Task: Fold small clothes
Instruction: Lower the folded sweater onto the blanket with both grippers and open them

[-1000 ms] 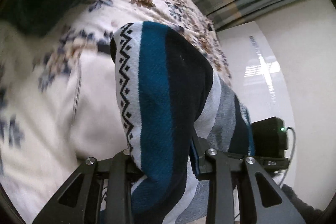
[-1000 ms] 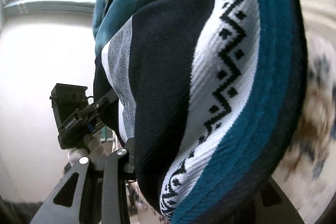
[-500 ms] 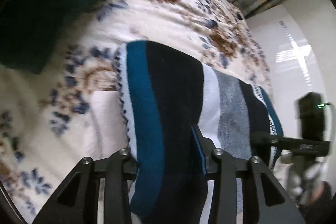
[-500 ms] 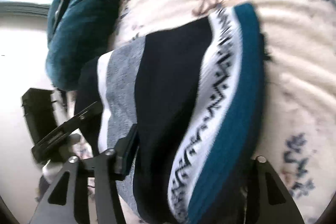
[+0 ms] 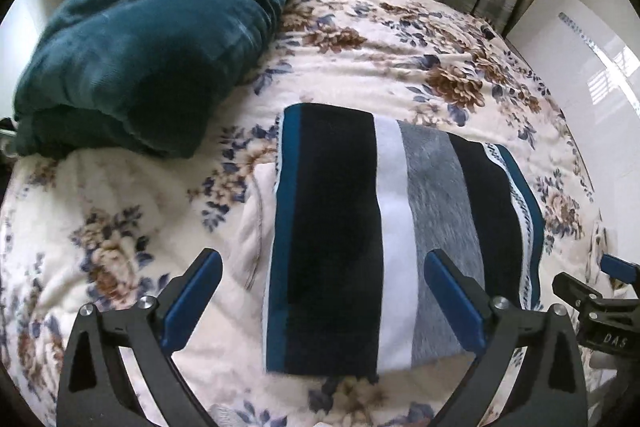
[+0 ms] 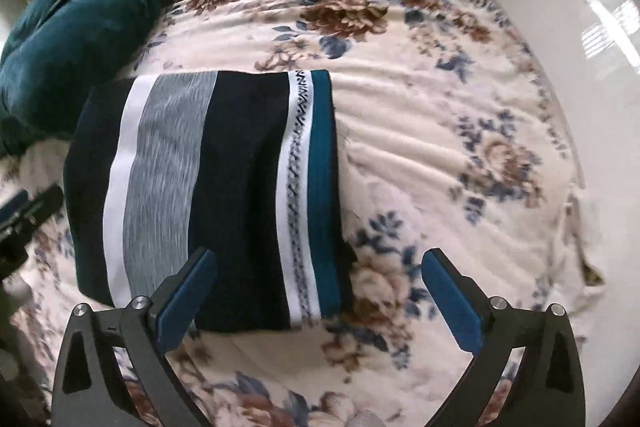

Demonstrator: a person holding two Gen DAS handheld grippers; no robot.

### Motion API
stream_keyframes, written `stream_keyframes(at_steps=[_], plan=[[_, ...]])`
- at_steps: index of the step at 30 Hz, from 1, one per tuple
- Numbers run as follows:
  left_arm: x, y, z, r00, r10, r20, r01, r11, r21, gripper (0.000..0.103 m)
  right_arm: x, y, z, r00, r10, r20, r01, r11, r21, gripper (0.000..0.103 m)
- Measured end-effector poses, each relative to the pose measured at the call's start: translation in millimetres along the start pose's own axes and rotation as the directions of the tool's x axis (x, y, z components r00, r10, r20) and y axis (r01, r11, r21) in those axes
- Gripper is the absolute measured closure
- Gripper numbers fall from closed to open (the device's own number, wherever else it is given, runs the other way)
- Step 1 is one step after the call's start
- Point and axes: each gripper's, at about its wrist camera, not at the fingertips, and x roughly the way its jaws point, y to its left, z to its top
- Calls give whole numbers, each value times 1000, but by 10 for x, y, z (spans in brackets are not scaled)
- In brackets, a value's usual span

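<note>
- Cloth [image 5: 384, 235] with stripes lay folded flat on the flowery bed cover [image 5: 360, 39], beside a green pillow [image 5: 152, 39].
- Left gripper [image 5: 320, 295] and right gripper [image 6: 320, 291] were both wide apart, holding nothing.
- Best next was likely lifting away slowly, so the fold stayed neat.

Left tongs [image 5: 320, 299]: two matte black arms with triangular cut-outs, blue pads on the inner faces of the fingers [image 5: 194, 301]. Silver round screw heads on top of each arm, two per side.

Right tongs [image 6: 320, 297]: same build, black frame with triangular cut-outs, blue pads on the fingers [image 6: 186, 301], paired silver screws.

In the left wrist view, the right tongs [image 5: 596, 307] show at the right edge: black body, blue tip, white letters "DAS" (rest of the marking not legible).
</note>
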Motion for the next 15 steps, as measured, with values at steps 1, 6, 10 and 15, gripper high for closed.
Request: stream_keyframes(at_steps=[1,6,10,15], plan=[[-48,-16,-13,1000,5,-1,-5,1000,1,0,-70,7,-42,1000,-8,8,8,1000,4,0],[-588,-107,-117,1000,31,-4,-31,999,-6,0,-703,-36,-288,997,-38,71,36,999,27,0],[-1282,-195,-204,998,39,41,-38,999,-4,0,-1338,-100,-495,988,-69,138,64,997,39,0],[-2124,-287,-360,993,45,106,-45,999,-7,0,-2296,-160,-816,972,-78,223,71,997,39,0]])
